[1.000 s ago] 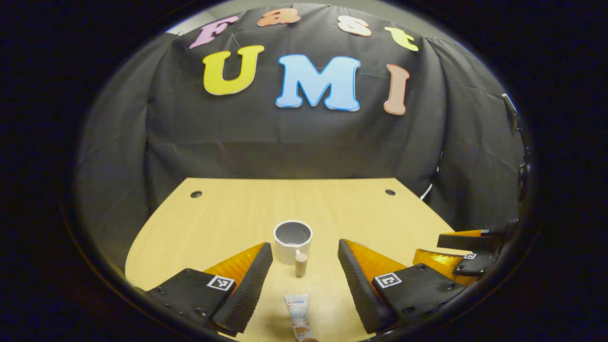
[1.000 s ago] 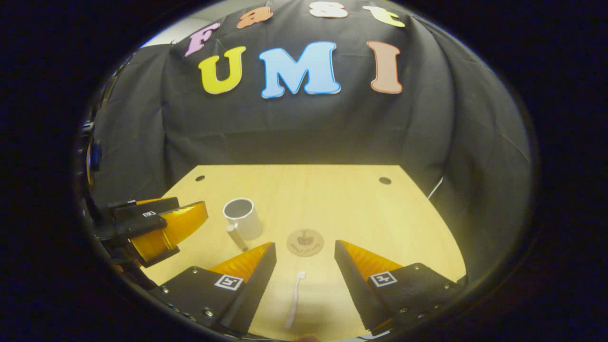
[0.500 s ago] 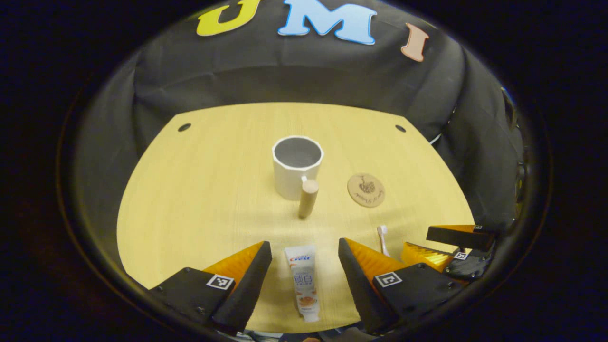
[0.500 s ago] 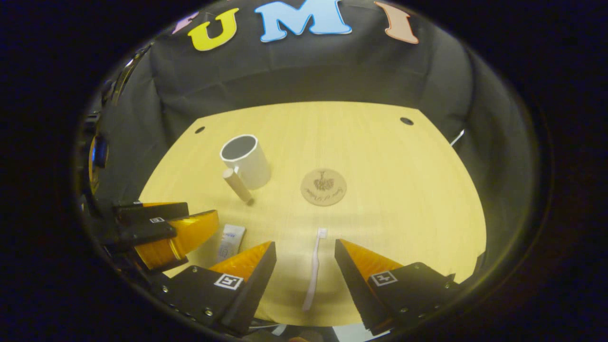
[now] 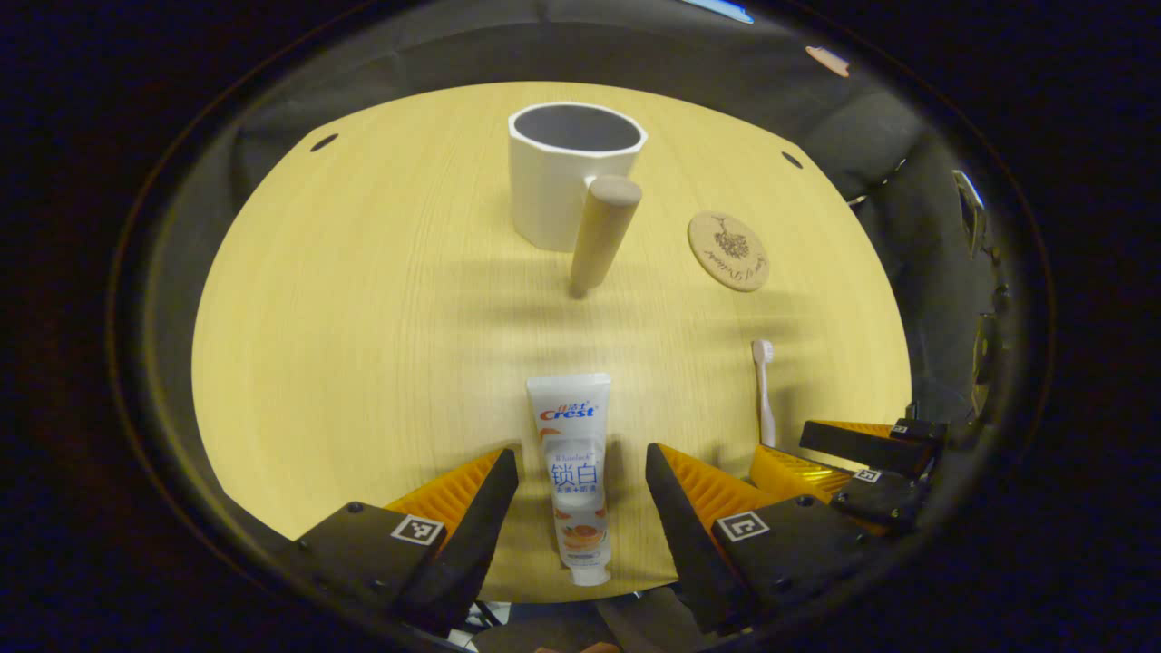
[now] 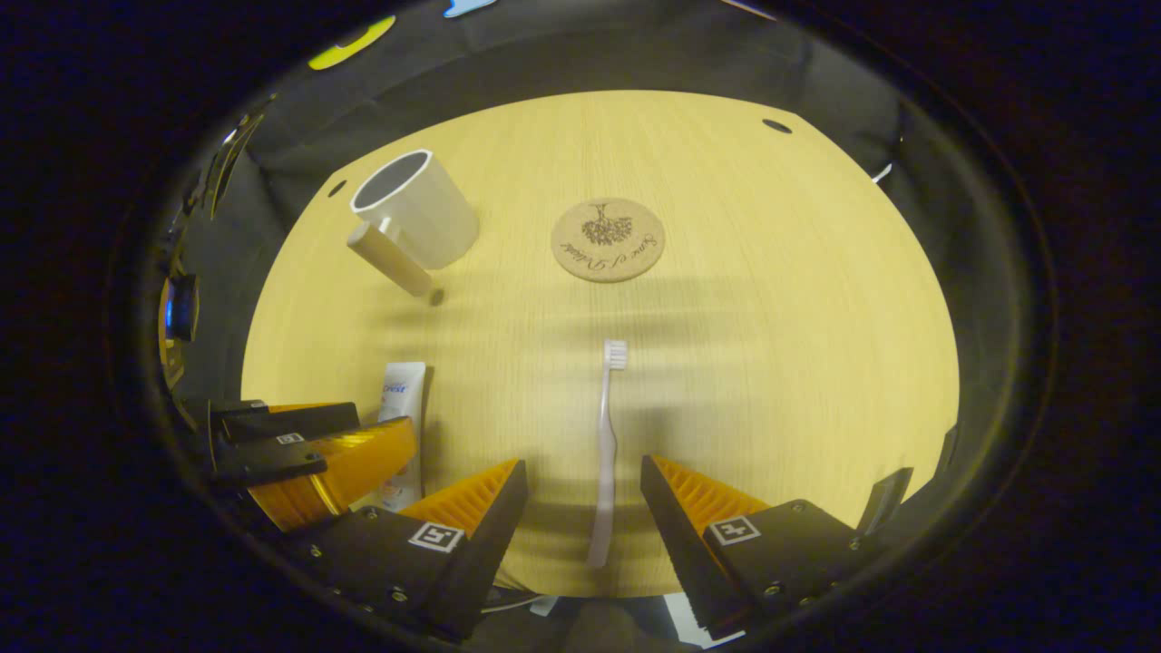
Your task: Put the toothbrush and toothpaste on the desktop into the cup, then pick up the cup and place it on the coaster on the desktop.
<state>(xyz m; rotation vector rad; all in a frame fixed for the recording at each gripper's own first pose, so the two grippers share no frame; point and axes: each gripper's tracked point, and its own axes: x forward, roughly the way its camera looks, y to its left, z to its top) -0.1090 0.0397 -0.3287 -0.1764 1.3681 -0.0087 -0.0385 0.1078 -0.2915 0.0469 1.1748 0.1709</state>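
Pale wood-grain bench (image 5: 363, 299), rounded at the near edge, black cloth behind it.

Item: cup (image 5: 570, 172), white, upright and empty, with a cylindrical wooden handle (image 5: 600, 234) pointing toward the near edge. It stands on the bare bench at the far side, apart from the coaster.

Item: coaster (image 5: 727, 251), a round cork disc with a printed motif, lying flat to the right of the cup with nothing on it; in the right gripper view (image 6: 608, 239) it sits beyond the brush head.

Item: toothpaste (image 5: 573, 472), a white tube lying flat, cap toward the near edge, lengthwise between the fingers of the left tongs (image 5: 573, 494). These stand spread, with a gap on either side of the tube.

Item: toothbrush (image 6: 606, 449), white, lying flat with its head toward the coaster and its handle end between the fingers of the right tongs (image 6: 582, 499). These are likewise spread wide, clear of the handle. The toothbrush lies right of the tube, well apart.
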